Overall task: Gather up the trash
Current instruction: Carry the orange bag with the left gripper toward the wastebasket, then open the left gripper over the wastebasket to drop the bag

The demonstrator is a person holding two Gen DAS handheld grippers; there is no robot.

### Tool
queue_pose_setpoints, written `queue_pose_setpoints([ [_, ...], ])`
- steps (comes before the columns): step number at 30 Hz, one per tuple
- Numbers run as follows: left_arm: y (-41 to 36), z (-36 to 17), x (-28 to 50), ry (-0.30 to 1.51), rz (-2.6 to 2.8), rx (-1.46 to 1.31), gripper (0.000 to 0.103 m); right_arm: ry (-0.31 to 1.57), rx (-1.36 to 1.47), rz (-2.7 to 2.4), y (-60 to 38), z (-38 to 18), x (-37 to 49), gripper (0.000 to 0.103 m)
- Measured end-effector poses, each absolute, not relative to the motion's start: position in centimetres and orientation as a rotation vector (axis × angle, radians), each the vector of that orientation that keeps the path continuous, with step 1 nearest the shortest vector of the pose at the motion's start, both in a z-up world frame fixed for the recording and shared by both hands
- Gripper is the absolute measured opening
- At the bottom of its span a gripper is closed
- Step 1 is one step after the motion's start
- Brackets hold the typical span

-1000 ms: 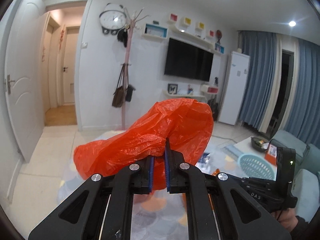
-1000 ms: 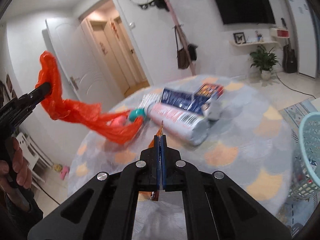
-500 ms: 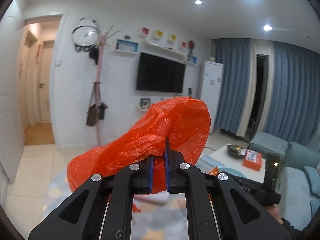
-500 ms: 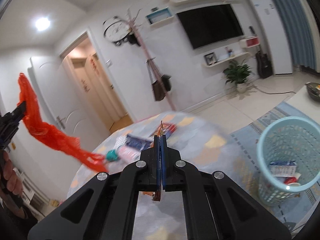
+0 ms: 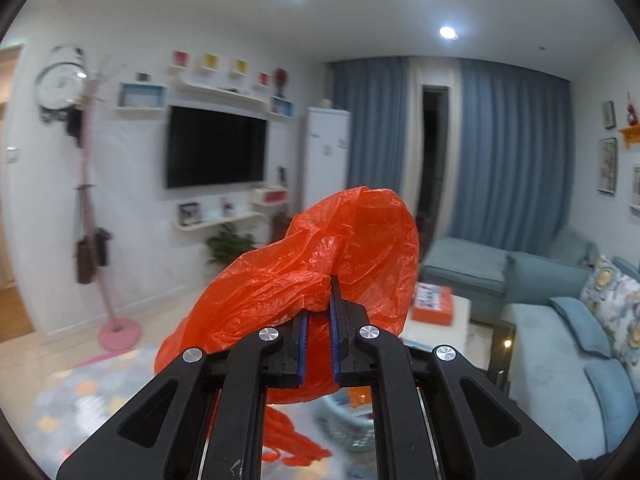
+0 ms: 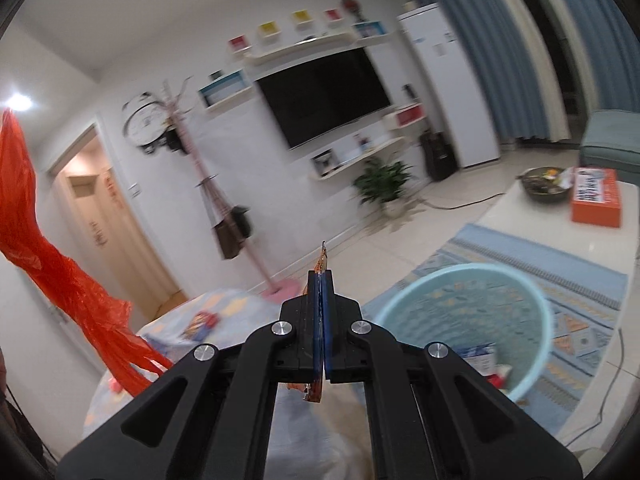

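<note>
Right wrist: basket (image 6: 548,320) w/ packaging scraps (image 6: 482,360)

Ceiling spotlights (image 5: 447,33) glare; walls motion-blurred, fisheye edges curved and dark.

Left wrist view looks out level along its fingers across the living room towards the television (image 5: 216,152) and blue curtains. Right wrist view tilts, angled lower over the basket (image 6: 468,320); both share that television wall and coat stand (image 6: 224,208).
</note>
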State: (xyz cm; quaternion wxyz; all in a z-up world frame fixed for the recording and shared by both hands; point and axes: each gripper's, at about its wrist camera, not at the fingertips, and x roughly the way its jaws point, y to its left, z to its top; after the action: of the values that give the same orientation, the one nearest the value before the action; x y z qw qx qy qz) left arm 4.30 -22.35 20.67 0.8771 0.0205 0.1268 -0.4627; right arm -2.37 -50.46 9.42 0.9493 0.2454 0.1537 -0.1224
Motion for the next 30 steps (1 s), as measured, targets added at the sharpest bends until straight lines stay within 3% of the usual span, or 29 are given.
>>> queue_pose_setpoints([
  [11,-35.5,15.1,8.1,0.375,-1.175,0.050,0.007,0.377,0.538,-0.443,-57.3,3.7,-3.7,0.000],
  [20,-43.4,5.3,12.8,0.668,-1.212,0.131,0.009,0.476,0.551,-0.497,-60.4,-1.1,-2.8,0.000],
  [21,-44.2,3.6,13.4,0.732,-1.190,0.164,0.011,0.513,0.557,-0.489,-60.6,-1.8,-2.2,0.001],
  [24,-44.9,0.3,14.5,0.849,-1.099,0.193,0.034,0.626,0.565,-0.482,-60.9,-3.6,-0.6,0.002],
  [26,-44.8,-0.7,15.4,0.897,-1.077,0.187,0.041,0.648,0.573,-0.483,-60.8,-4.5,-0.4,0.002],
  [29,-44.1,-0.7,16.0,0.911,-1.077,0.170,0.053,0.659,0.567,-0.488,-60.4,-5.2,-0.4,0.014],
  [30,-43.7,-0.5,15.9,0.904,-1.079,0.168,0.055,0.658,0.567,-0.484,-60.3,-5.3,-0.5,0.028],
])
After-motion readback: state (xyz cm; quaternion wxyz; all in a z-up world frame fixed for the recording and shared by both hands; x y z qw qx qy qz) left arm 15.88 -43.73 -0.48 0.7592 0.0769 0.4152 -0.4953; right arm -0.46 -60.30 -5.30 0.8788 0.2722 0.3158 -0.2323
